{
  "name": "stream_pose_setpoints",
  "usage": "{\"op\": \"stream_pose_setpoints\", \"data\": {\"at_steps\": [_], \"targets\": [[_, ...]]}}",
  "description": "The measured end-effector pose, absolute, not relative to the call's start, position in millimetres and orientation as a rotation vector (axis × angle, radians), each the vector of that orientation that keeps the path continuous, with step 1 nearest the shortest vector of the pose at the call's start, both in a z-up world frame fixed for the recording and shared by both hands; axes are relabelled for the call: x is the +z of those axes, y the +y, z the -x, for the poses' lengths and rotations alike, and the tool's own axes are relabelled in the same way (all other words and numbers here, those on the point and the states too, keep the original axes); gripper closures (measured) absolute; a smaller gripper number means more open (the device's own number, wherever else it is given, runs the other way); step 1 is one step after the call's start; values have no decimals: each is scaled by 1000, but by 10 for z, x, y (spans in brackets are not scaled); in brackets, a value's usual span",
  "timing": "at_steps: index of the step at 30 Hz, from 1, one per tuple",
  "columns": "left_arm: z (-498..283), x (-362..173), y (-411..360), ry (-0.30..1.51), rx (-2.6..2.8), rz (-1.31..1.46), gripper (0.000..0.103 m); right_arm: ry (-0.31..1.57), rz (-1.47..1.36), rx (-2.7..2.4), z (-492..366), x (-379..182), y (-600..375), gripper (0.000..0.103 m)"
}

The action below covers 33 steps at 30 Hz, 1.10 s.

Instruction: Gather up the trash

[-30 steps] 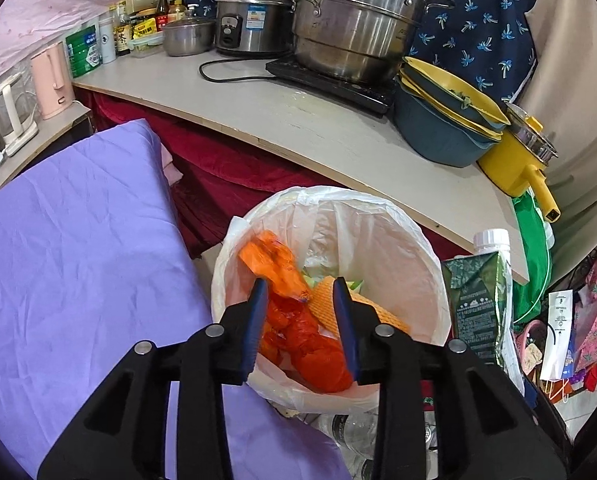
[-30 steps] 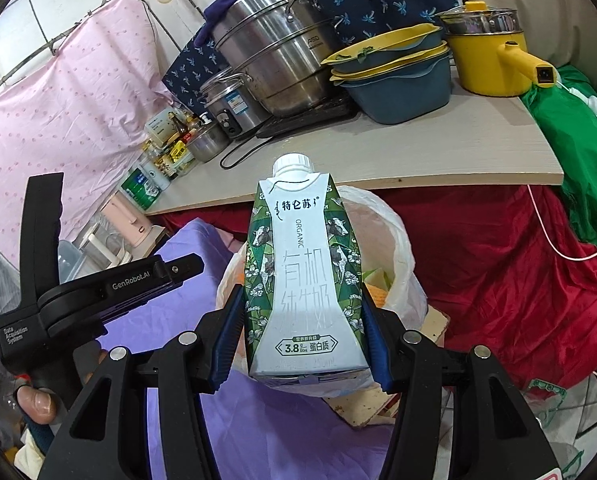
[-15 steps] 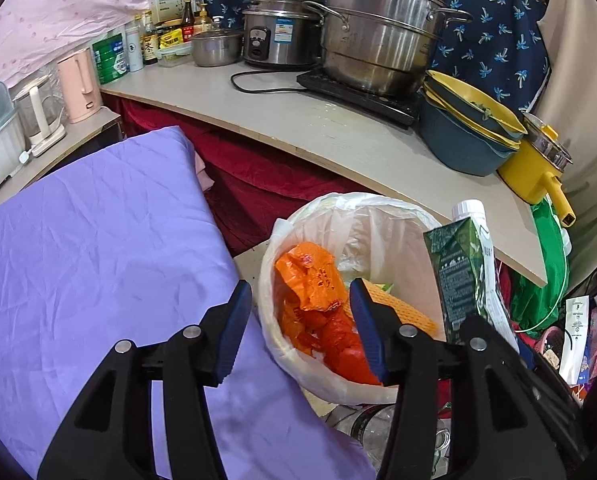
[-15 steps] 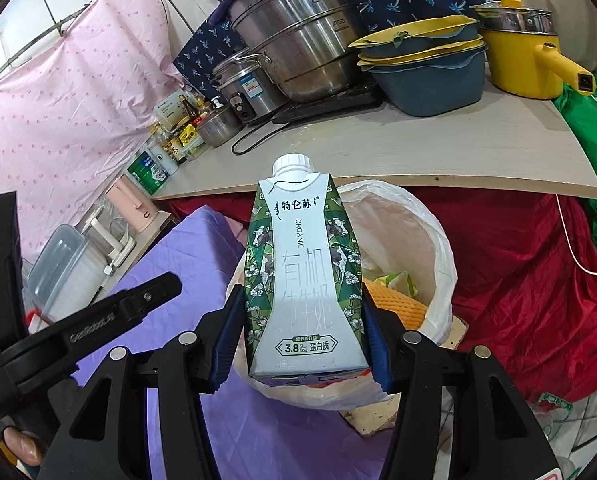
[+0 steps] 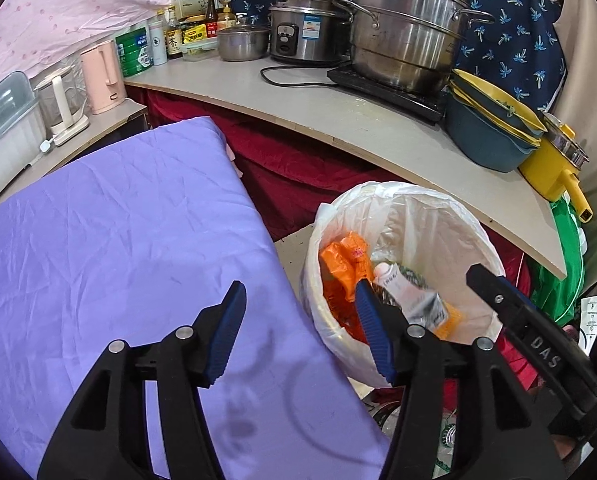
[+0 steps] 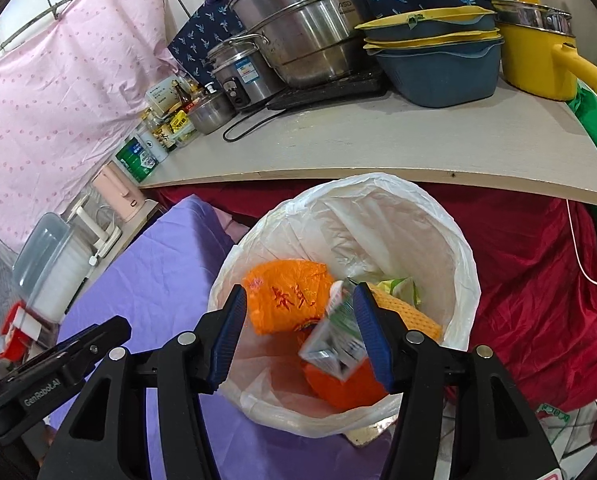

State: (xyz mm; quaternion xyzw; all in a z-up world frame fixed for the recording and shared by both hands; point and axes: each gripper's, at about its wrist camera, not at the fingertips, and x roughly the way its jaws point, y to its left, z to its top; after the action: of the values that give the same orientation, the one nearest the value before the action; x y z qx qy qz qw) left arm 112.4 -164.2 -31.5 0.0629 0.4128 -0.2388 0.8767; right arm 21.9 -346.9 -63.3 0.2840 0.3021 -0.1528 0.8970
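Note:
A bin lined with a white bag [image 5: 438, 208] [image 6: 438, 224] stands beside the purple-covered table [image 5: 98, 248]. Inside lie orange plastic bags [image 5: 342, 264] [image 6: 286, 296] and a green-and-white milk carton [image 5: 410, 296] [image 6: 334, 340], tilted and blurred, loose in the bin. My right gripper [image 6: 298, 332] is open right above the bin, the carton below its right finger and free of the pads. My left gripper [image 5: 298, 332] is open and empty over the table's right edge, next to the bin. The right gripper's finger [image 5: 510, 304] shows at the right of the left wrist view.
A curved counter [image 5: 338, 120] behind the bin carries steel pots [image 5: 402, 36], a rice cooker [image 5: 302, 32], stacked blue and yellow basins [image 5: 490, 132], a yellow pot [image 5: 558, 168] and bottles. A red cloth [image 6: 538, 280] hangs under it. Kettles [image 5: 98, 76] stand at the left.
My right gripper opened and let go of the milk carton, which dropped into the bin. My left gripper opened wider and drew back left, over the table edge.

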Motion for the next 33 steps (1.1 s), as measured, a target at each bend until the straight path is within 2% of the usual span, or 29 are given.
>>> {"op": "stream_pose_setpoints", "data": {"at_steps": [7, 13, 17, 21, 26, 33], "targets": [[-1014, -289, -1537, 847, -490, -136, 40, 619, -559, -312, -23, -473, -3312, 48], [-868, -253, -1462, 833, -484, -154, 39, 624, -501, -312, 136, -347, -3120, 45], [-774, -217, -1393, 821, -473, -158, 32, 628, -482, -301, 225, -289, -3016, 43], [-698, -189, -1321, 813, -470, -164, 31, 638, -448, -303, 297, -241, -2890, 38], [-613, -179, -1225, 808, -458, -161, 22, 648, -393, -317, 389, -203, -2749, 31], [-521, -195, -1068, 801, -425, -175, 15, 660, -371, -326, 498, -203, -2616, 21]]}}
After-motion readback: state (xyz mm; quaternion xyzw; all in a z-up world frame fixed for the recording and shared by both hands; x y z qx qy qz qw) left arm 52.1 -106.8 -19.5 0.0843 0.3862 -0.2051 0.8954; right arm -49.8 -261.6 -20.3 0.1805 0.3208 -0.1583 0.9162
